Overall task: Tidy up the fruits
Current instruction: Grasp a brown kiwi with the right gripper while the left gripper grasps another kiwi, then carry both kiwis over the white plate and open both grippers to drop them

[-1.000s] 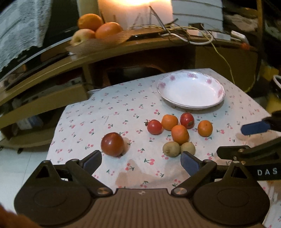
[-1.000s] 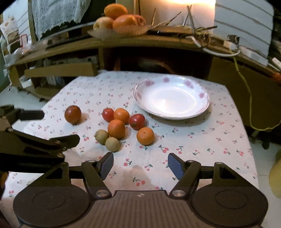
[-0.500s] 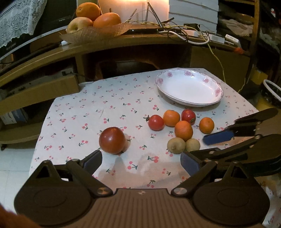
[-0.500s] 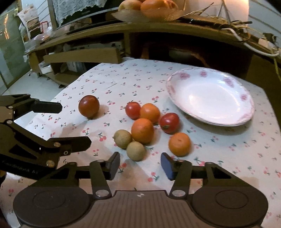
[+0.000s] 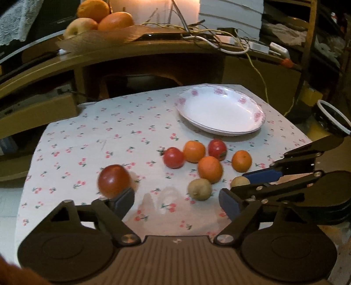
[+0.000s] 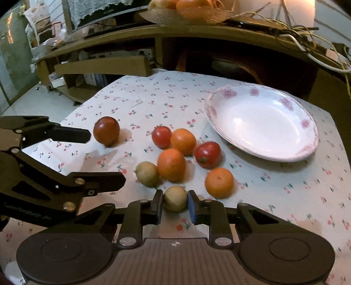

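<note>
My right gripper (image 6: 175, 208) is shut on a small brown kiwi (image 6: 175, 198) at the near edge of the fruit cluster, one pad pressing on each side. A second kiwi (image 6: 147, 173), three oranges (image 6: 171, 164) and two small tomatoes (image 6: 208, 154) lie close by on the cherry-print cloth. A larger dark red tomato (image 5: 113, 180) sits apart on the left. My left gripper (image 5: 175, 200) has its jaws closing with only cloth between them, and its left fingertip (image 5: 125, 197) is just short of that tomato. The white flowered plate (image 5: 219, 111) stands empty behind the fruit.
A wooden shelf (image 5: 131, 50) runs behind the table with a basket of oranges and an apple (image 5: 98, 19) and tangled cables (image 5: 219, 41). A black bin with a white rim (image 5: 331, 118) stands off the table's right side. The cloth ends at the left and far edges.
My right gripper came down toward the near kiwi and closed on it. The left gripper's jaws have narrowed, and the large tomato now sits right at its left fingertip.
</note>
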`<state>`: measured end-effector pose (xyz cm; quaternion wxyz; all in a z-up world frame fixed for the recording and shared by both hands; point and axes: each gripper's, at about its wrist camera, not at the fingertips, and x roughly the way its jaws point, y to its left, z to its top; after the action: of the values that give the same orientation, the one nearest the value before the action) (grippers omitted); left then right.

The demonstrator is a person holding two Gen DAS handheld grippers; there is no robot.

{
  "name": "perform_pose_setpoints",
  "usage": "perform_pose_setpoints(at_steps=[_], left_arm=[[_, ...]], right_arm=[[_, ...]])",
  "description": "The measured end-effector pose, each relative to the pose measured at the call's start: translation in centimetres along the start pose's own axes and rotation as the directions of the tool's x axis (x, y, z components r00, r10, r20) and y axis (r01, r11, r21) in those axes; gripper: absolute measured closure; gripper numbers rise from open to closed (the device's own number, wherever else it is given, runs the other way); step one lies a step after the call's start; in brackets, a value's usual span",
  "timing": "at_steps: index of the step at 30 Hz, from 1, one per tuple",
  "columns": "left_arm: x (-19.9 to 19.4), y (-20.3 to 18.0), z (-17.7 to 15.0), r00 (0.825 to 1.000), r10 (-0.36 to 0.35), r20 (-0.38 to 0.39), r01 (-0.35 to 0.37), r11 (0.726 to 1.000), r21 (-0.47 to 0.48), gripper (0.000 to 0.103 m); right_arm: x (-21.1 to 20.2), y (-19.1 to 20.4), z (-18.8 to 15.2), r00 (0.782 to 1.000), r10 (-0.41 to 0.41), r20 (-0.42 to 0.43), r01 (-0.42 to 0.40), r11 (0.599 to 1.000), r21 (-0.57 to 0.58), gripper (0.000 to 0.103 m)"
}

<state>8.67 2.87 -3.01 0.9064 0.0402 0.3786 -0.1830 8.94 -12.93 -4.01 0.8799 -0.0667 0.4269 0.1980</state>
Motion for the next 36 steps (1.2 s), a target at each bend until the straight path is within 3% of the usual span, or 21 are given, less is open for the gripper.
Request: perform_pose_setpoints(at_steps=[4, 10, 15, 21, 30, 36], left_arm=[[1.4, -1.4, 0.1, 1.000, 0.008, -0.017, -0.007, 0.999, 0.049, 0.021], [3.5, -3.1, 0.0, 0.999, 0.008, -0.047, -0.003, 0.994, 0.108, 0.039], [4.0, -2.9, 0.4, 0.998, -0.013, -0.056, 0.016, 0.998, 0.066, 0.057], [3.6, -3.6, 0.5, 0.997, -0.008, -0.077, 0.014, 0.997, 0.076, 0.069], [2.5, -4.6, 0.7, 0.997, 0.000, -0.079, 0.005, 0.998, 0.057, 0.069], [1.2, -5.0, 4.0, 1.000, -0.008, -0.018, 0.009, 1.000, 0.027, 0.069]], right_arm=[[-1.0, -1.2, -0.3, 1.000, -0.008, 0.000, 0.008, 0.999, 0.038, 0.078], [-1.5, -2.2, -0.9, 1.000, -0.008, -0.013, 0.009, 0.998, 0.070, 0.077], [-1.6, -2.6, -0.9, 1.000, -0.015, -0.026, 0.018, 0.996, 0.089, 0.077], [-2.0, -3.0, -0.7, 1.000, -0.023, -0.019, 0.025, 0.994, 0.111, 0.077], [-3.6, -4.1, 0.2, 0.998, -0.063, 0.026, 0.059, 0.990, 0.131, 0.077], [-4.4, -5.4, 1.5, 0.993, -0.088, 0.072, 0.075, 0.983, 0.169, 0.077]])
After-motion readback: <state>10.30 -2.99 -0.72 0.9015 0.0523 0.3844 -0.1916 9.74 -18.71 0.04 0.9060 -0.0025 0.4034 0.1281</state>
